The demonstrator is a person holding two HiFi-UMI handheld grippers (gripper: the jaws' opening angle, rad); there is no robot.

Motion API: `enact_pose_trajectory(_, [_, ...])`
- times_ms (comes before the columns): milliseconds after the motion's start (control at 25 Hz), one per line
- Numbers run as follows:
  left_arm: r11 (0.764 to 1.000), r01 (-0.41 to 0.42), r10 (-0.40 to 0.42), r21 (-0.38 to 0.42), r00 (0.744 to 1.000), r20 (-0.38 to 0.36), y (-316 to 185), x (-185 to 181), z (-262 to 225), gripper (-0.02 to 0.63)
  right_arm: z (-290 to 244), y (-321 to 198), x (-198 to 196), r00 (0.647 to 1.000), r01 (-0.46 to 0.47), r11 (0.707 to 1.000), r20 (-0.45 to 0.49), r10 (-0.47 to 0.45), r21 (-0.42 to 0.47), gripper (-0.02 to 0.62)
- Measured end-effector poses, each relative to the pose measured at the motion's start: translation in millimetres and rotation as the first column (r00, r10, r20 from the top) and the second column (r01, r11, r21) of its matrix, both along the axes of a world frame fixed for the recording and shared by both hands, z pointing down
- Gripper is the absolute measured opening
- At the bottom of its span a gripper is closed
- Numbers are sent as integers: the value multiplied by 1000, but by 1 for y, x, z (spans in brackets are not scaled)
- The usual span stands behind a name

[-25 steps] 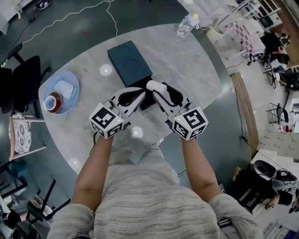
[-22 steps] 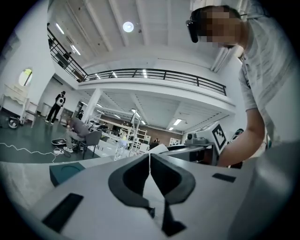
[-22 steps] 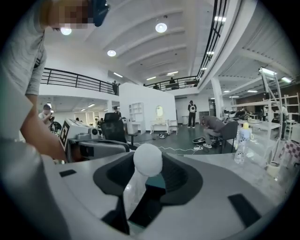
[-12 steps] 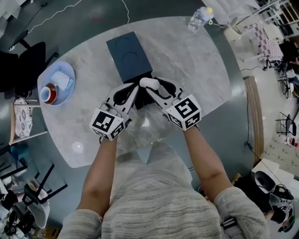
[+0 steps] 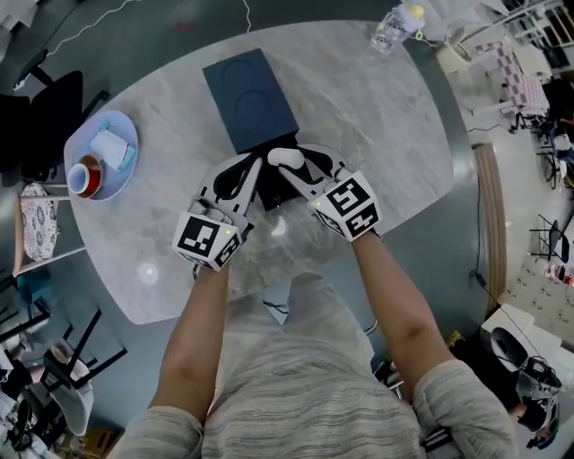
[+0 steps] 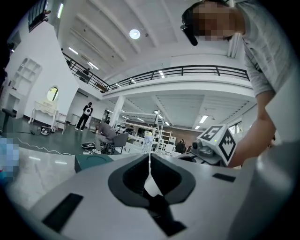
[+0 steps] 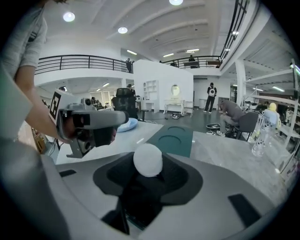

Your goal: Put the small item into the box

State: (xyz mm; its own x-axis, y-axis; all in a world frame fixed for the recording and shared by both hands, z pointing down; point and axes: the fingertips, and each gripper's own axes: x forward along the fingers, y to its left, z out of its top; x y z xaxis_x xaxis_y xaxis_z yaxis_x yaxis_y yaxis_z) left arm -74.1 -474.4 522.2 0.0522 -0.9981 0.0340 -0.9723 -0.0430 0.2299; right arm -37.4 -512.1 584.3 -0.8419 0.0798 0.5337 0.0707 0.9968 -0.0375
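Seen from above, a person in a striped grey top leans over an oval marble table [image 5: 359,108], a two-jaw gripper in each hand. The right gripper [image 5: 291,164], just right of frame centre, is clamped on the small item [image 5: 287,158], a round white piece pinched at the tips of its jaws. The right gripper view shows the same white ball [image 7: 148,160] held above the table. Beyond it lies the box [image 7: 172,138].

The box [image 5: 249,99], dark blue with a round recess in its top, sits in the upper centre of the head view. Its near end is just beyond the jaw tips, and the small item is outside it. A dark object [image 5: 269,195] lies under the two grippers at that near end; what it is cannot be told.

The left gripper [image 5: 254,168], just left of centre, has its jaws drawn together. In its own view the tips [image 6: 150,161] meet in a thin line with nothing between them.

The only markings visible are the black-and-white square markers on each gripper's cube.

At the left edge of the table stands a pale blue plate [image 5: 121,125] bearing a red-brown cup [image 5: 82,177] and a white object [image 5: 108,145]. A clear bottle [image 5: 395,25] stands at the upper right.
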Motion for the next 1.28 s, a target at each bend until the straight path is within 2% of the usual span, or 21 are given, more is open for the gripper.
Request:
enact_pose_trajectory(160, [1000, 3, -3, 6, 1000, 26, 0, -4, 3, 23, 25, 4, -3, 997, 41, 999, -73, -39, 23, 189])
enact_pose_trajectory(360, [1000, 4, -4, 2, 1000, 8, -1, -10, 14, 23, 49, 10, -6, 983, 94, 995, -160, -85, 45, 189])
enact_pose_trajectory(760, [1000, 18, -18, 22, 1000, -10, -6, -17, 16, 23, 80, 8, -6, 945, 155, 984, -304, -122, 87, 189])
enact_pose_trajectory(1280, [999, 14, -13, 29, 1000, -11, -7, -20, 11, 23, 94, 12, -9, 883, 279, 942, -436, -175, 186, 189])
